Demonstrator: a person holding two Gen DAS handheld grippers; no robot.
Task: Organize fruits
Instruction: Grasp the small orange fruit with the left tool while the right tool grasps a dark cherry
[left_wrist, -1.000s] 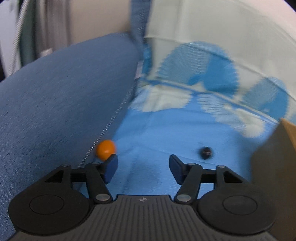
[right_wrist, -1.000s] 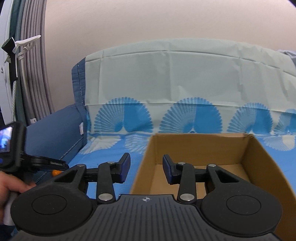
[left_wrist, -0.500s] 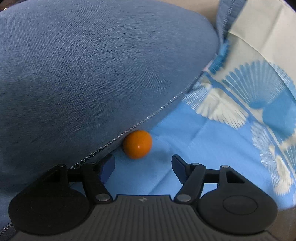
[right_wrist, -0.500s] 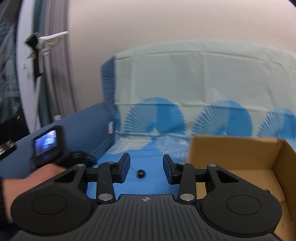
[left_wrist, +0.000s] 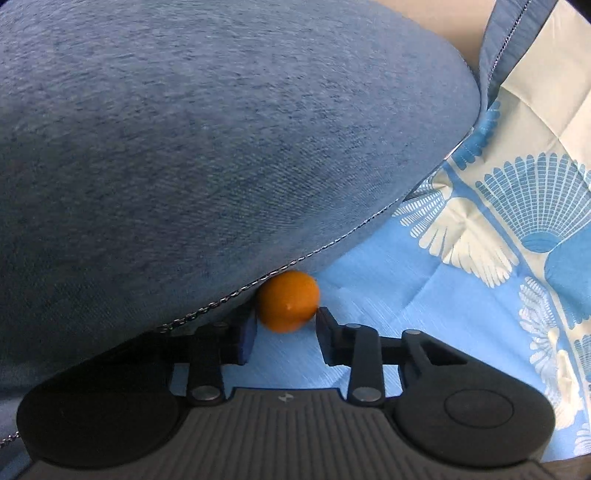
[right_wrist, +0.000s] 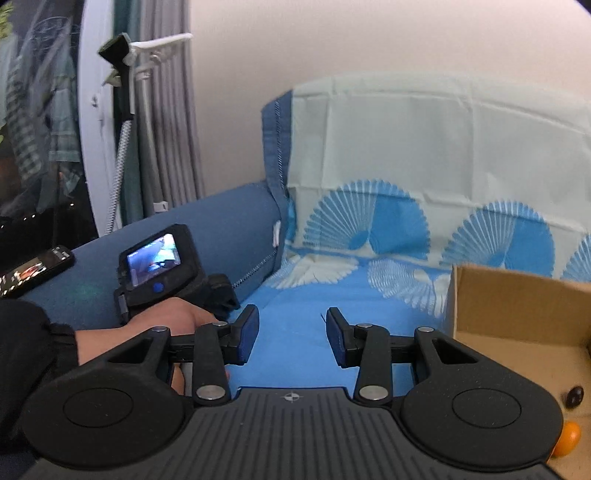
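Observation:
A small orange fruit (left_wrist: 288, 301) lies on the blue patterned cloth, tucked against the seam of a blue cushion (left_wrist: 207, 155). My left gripper (left_wrist: 283, 334) is open, with its fingertips on either side of the fruit's near half; I cannot tell whether they touch it. My right gripper (right_wrist: 291, 334) is open and empty above the cloth. A cardboard box (right_wrist: 517, 295) sits at the right of the right wrist view, with a dark round fruit (right_wrist: 573, 394) and an orange fruit (right_wrist: 569, 439) inside.
The blue cushion overhangs the left gripper's left finger. In the right wrist view the left hand-held gripper (right_wrist: 166, 273) rests by the sofa arm, with a phone (right_wrist: 33, 269) on the arm. The pale patterned cloth covers the sofa back (right_wrist: 424, 147).
My left gripper has moved forward so the orange fruit now sits between its fingertips. My right gripper has swung left, and the box has slid to the right edge of its view.

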